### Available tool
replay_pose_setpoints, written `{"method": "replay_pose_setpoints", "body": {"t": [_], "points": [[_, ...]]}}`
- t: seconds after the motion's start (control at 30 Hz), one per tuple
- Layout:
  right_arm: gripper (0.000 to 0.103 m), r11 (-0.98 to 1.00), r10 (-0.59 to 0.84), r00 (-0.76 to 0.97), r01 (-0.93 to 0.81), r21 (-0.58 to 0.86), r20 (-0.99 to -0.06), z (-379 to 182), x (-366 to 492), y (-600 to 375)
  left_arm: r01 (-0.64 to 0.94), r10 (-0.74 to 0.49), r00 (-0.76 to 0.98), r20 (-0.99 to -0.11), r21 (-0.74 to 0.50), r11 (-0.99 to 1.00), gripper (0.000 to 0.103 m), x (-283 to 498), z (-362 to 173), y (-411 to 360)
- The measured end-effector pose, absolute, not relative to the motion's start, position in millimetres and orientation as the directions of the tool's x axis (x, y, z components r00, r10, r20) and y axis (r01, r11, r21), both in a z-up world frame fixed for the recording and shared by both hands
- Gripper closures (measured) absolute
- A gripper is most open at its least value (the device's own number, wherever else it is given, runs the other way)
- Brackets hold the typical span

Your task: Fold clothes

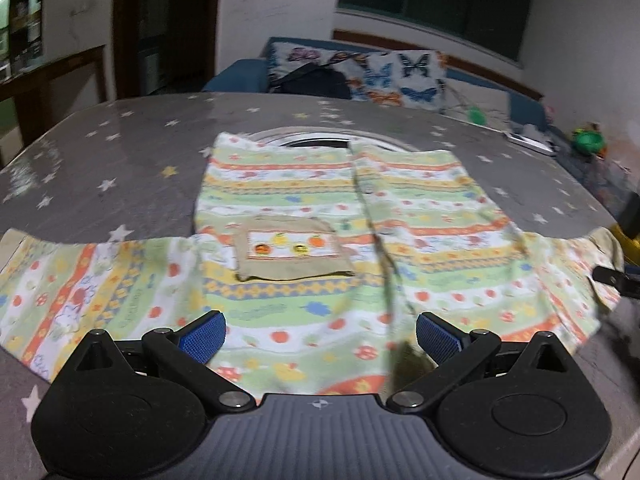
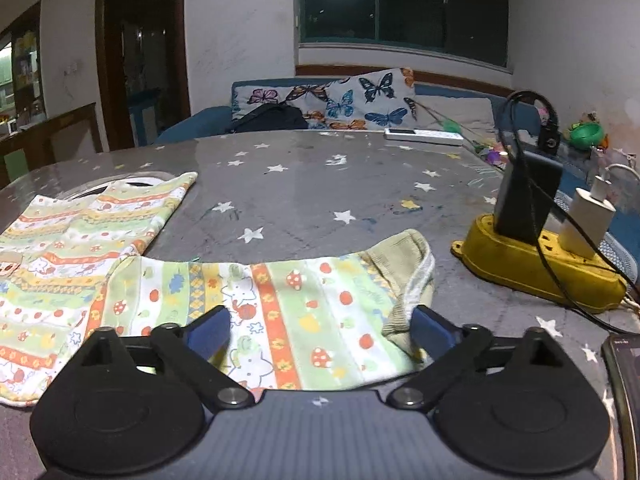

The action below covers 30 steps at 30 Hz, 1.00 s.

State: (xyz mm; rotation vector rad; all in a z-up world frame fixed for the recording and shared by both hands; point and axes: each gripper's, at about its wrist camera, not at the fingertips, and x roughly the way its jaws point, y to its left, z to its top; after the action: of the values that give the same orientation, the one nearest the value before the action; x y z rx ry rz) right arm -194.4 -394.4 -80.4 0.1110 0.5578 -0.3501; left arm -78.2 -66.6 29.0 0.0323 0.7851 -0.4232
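Observation:
A child's patterned shirt [image 1: 304,208] in green, orange and white stripes lies flat on the grey star-print table [image 1: 120,152], with a beige chest pocket [image 1: 292,248] facing up and both sleeves spread out. My left gripper [image 1: 320,334] is open and empty, just above the shirt's near edge. In the right wrist view the shirt's right sleeve [image 2: 280,304] with its beige ribbed cuff [image 2: 408,280] lies across the table. My right gripper [image 2: 322,330] is open and empty, over the sleeve near the cuff.
A yellow power strip [image 2: 536,268] with a black adapter, a white charger and cables stands at the table's right. A phone [image 2: 624,376] lies at the near right edge. A white remote [image 2: 424,135] lies at the far edge. A sofa with butterfly cushions [image 2: 340,104] stands behind the table.

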Motion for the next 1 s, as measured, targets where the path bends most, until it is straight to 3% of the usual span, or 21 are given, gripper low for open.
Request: {"method": "replay_pose_setpoints", "body": {"t": [0.43, 1.0], "points": [[0.000, 0.937, -0.300, 0.771, 0.348, -0.023, -0.562, -84.2, -186.8, -390.9, 0.271, -0.211, 0.616, -0.759, -0.047, 0.962, 0.000, -72.4, 24.0, -71.4], [0.000, 0.937, -0.309, 0.759, 0.347, -0.045, -0.573, -85.7, -183.4, -390.1, 0.240, -0.150, 0.604, -0.783, -0.001, 0.971, 0.000, -73.2, 22.9, -78.4]]}}
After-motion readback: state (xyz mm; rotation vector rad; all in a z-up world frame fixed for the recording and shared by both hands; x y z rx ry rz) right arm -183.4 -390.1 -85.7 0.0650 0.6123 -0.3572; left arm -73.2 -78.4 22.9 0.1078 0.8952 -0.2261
